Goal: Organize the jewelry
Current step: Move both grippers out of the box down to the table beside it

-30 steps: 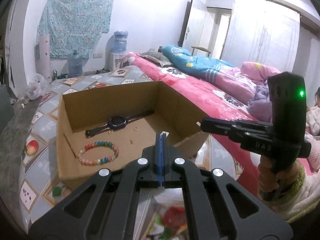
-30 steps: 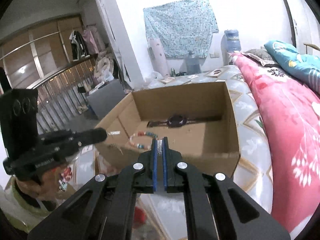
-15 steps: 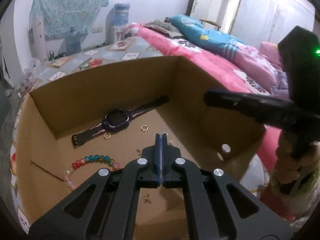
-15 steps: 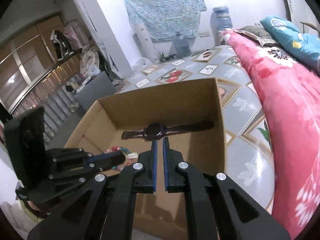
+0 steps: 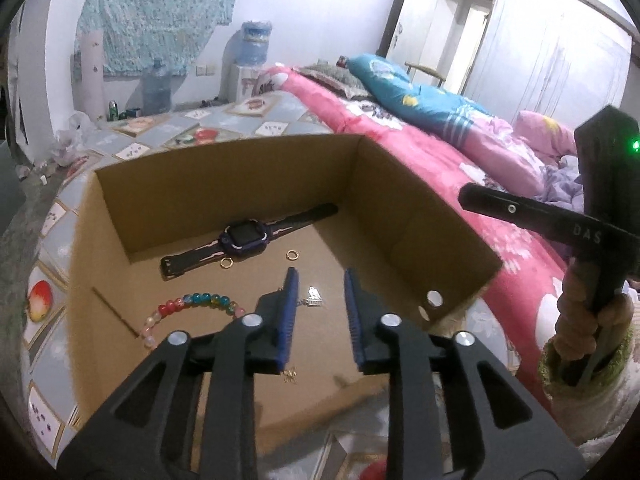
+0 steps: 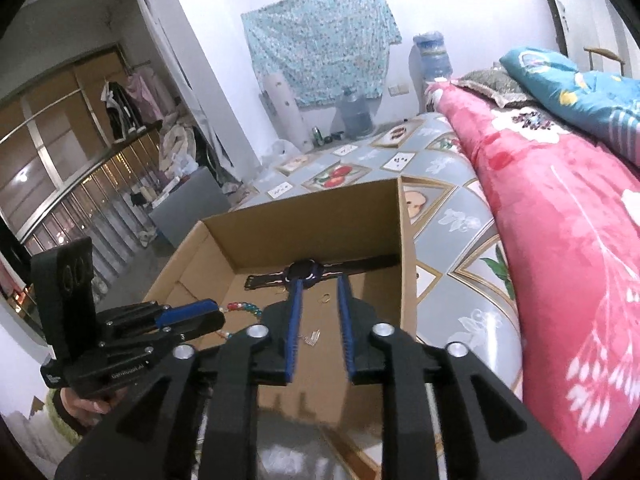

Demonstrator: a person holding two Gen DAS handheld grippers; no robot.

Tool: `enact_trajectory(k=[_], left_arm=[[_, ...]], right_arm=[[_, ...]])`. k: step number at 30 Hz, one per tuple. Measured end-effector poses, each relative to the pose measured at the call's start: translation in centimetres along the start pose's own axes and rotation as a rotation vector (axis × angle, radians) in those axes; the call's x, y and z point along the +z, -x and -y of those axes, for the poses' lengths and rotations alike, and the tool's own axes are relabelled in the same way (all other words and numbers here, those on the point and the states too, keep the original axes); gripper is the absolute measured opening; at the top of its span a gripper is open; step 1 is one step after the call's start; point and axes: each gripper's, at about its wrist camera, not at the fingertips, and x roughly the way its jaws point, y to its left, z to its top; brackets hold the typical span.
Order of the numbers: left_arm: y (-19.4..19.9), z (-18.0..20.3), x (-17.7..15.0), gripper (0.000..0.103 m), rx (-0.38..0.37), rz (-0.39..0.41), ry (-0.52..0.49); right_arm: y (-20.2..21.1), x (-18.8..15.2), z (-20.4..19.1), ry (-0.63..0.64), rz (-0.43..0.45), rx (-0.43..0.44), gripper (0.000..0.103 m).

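Observation:
An open cardboard box (image 5: 420, 216) (image 6: 304, 224) lies on the patterned mat. On its floor are a dark watch (image 5: 244, 236) (image 6: 304, 270), a bead bracelet (image 5: 192, 304) (image 6: 240, 306), two gold rings (image 5: 227, 263), a small silver charm (image 5: 314, 298) (image 6: 312, 338) and a tiny gold piece (image 5: 290, 376). My left gripper (image 5: 319, 276) (image 6: 218, 314) hangs over the box floor. Its jaws are opening and empty, with the charm lying below the gap. My right gripper (image 6: 320, 280) (image 5: 466, 198) is above the box's near right side. Its jaws are opening too, with nothing between them.
A bed with a pink flowered blanket (image 6: 560, 220) runs along the right of the box. The grey mat with fruit tiles (image 5: 52, 300) surrounds the box. Water bottles (image 5: 158, 84) stand by the far wall. A person's hand (image 5: 576, 320) holds the right gripper's handle.
Both grippers moved forward over the box, and their jaws went from shut to parted. The silver charm seen at the left fingertips now lies on the box floor.

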Motion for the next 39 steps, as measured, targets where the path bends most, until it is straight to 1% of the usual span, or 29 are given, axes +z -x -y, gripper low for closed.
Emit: enact_trajectory(k=[1, 2, 3, 5, 8, 9, 11, 12, 14, 16, 18, 19, 21, 24, 25, 27, 31, 32, 34, 36, 38, 39], left_arm=[[0.6, 0.1, -0.1, 0.028, 0.000, 0.009, -0.003], [1.6, 0.4, -0.4, 0.033, 0.002, 0.022, -0.011], [2.3, 0.6, -0.7, 0.036, 0.004, 0.031, -0.016], [3.9, 1.0, -1.6, 0.048, 0.010, 0.050, -0.027], [5.8, 1.7, -3.4, 0.057, 0.021, 0.054, -0.046], [6.2, 1.8, -4.0, 0.059, 0.023, 0.051, -0.049], [6.7, 2.2, -5.2, 0.066, 0.040, 0.037, -0.057], [6.8, 2.5, -5.9, 0.067, 0.050, 0.026, -0.066], [6.7, 3.0, -7.1, 0.073, 0.057, 0.000, -0.075], [5.9, 3.2, -8.4, 0.076, 0.057, -0.047, -0.064], [4.9, 3.3, -9.5, 0.077, 0.068, -0.093, -0.047], [4.0, 3.3, -10.0, 0.078, 0.088, -0.135, -0.038], [2.5, 3.3, -10.9, 0.078, 0.132, -0.190, -0.034], [1.1, 2.8, -11.8, 0.078, 0.169, -0.242, -0.008], [0.7, 2.6, -12.0, 0.078, 0.179, -0.258, 0.003], [0.0, 2.3, -12.3, 0.079, 0.196, -0.281, 0.017], [-1.1, 2.0, -12.8, 0.083, 0.246, -0.321, 0.012], [-1.4, 1.9, -13.0, 0.083, 0.257, -0.334, 0.014], [-1.4, 1.8, -13.1, 0.085, 0.274, -0.335, 0.008], [-1.6, 1.9, -13.3, 0.090, 0.297, -0.337, 0.001], [-1.7, 1.9, -13.6, 0.092, 0.310, -0.330, 0.005], [-1.6, 2.0, -13.7, 0.093, 0.317, -0.328, 0.003]], right_arm=[[0.9, -0.3, -0.1, 0.004, 0.013, 0.002, 0.029], [1.6, -0.7, -0.1, 0.008, 0.023, 0.002, 0.032], [2.6, -1.2, -0.1, 0.012, 0.037, 0.000, 0.033], [4.1, -2.0, 0.0, 0.014, 0.055, -0.006, 0.039], [6.1, -3.6, 0.7, 0.007, 0.070, -0.026, 0.044], [6.7, -4.3, 1.0, 0.001, 0.064, -0.035, 0.045], [7.2, -5.7, 1.5, -0.010, 0.040, -0.053, 0.050], [7.3, -6.4, 1.8, -0.015, 0.020, -0.059, 0.052], [7.0, -7.8, 2.1, -0.021, -0.025, -0.078, 0.056], [6.2, -9.6, 2.2, -0.010, -0.086, -0.122, 0.058], [5.2, -11.2, 1.9, 0.006, -0.143, -0.151, 0.061], [4.8, -11.9, 1.8, 0.010, -0.167, -0.158, 0.063], [3.8, -13.3, 1.1, 0.038, -0.219, -0.182, 0.065], [2.2, -15.6, -0.5, 0.115, -0.278, -0.230, 0.067], [1.9, -16.0, -1.0, 0.133, -0.286, -0.243, 0.069], [1.3, -16.9, -1.7, 0.169, -0.306, -0.262, 0.071], [0.6, -17.7, -2.3, 0.173, -0.333, -0.289, 0.074], [0.6, -17.8, -2.4, 0.181, -0.326, -0.298, 0.077], [0.2, -17.8, -2.5, 0.200, -0.330, -0.311, 0.079], [0.1, -18.1, -2.8, 0.221, -0.336, -0.319, 0.084], [-0.1, -18.4, -3.0, 0.238, -0.342, -0.328, 0.091], [-0.1, -18.5, -3.1, 0.240, -0.343, -0.330, 0.092]])
